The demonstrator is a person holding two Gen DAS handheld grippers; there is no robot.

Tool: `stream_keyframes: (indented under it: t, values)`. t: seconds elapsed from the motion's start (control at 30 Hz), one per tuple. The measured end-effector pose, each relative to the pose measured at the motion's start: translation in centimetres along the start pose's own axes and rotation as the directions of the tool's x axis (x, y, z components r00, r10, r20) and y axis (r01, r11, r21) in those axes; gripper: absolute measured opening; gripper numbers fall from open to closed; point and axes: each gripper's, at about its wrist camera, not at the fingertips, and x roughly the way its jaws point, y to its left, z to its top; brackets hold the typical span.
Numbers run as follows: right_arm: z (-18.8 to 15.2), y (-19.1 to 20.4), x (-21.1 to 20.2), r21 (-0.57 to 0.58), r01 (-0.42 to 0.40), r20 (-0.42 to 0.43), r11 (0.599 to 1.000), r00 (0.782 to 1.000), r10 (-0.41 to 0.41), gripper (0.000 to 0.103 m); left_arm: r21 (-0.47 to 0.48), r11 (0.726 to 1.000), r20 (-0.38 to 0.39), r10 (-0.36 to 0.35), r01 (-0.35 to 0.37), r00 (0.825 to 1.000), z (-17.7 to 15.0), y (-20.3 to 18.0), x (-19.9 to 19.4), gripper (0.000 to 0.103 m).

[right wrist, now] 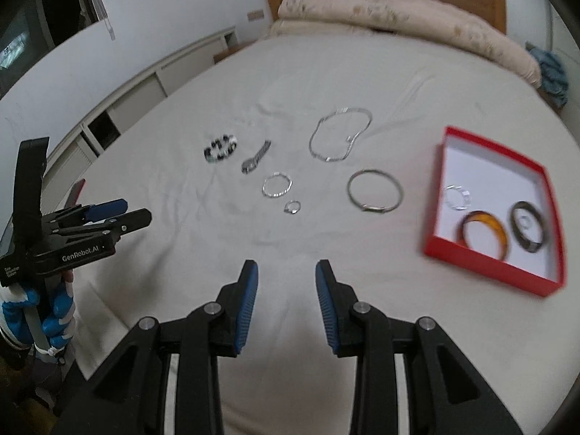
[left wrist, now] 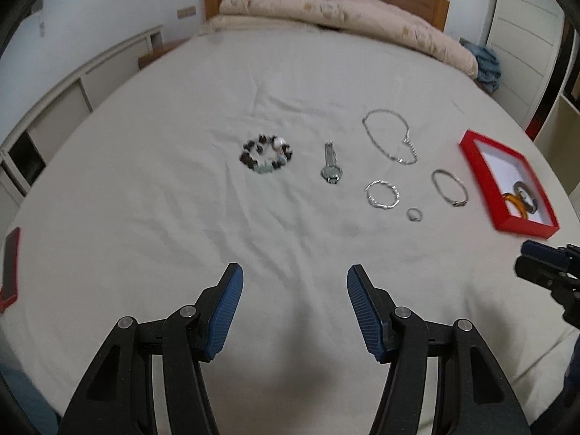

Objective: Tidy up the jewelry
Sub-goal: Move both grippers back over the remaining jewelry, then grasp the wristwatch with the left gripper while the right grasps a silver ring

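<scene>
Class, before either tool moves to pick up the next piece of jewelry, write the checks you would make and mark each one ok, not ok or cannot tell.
1. Left tool open and empty: ok.
2. Right tool open and empty: ok.
3. Red box has free floor space: ok.
4. Silver bangle lies apart from the small ring: ok.
5. Chain necklace free of knots: cannot tell.
6. All loose pieces boxed: not ok.

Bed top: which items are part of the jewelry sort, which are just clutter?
Job:
red box, already holding an amber bangle, dark bangle, thin ring
beaded bracelet
watch
chain necklace
twisted bracelet
silver bangle
small ring

Lying about:
folded duvet
blue cloth
red object at the bed's edge
</scene>
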Motion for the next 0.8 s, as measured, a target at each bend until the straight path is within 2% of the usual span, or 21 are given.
stream_keyframes:
  t: [0.23,0.4,0.8]
  values:
    - [1.8,-1.1,6.5,0.002,-0.042,-0.062,0.999,0.997,0.042,0.031,0.028,0.999,-0.028,-0.030,0.031,0.999,2.4,-0.8,4.4,0.056]
    - [3.0,-1.1,9.5,-0.023,-0.056,-0.079,0.998,0.995,0.054,0.031,0.065,0.997,-0.042,-0.030,0.033,0.999,4.1,-1.7,7.2,0.052]
    - [4.2,-0.9,12.4,-0.100,-0.068,-0.088,0.993,0.994,0.060,0.030,0.097,0.995,-0.057,-0.025,0.030,0.998,7.2,-2.8,11.3,0.048]
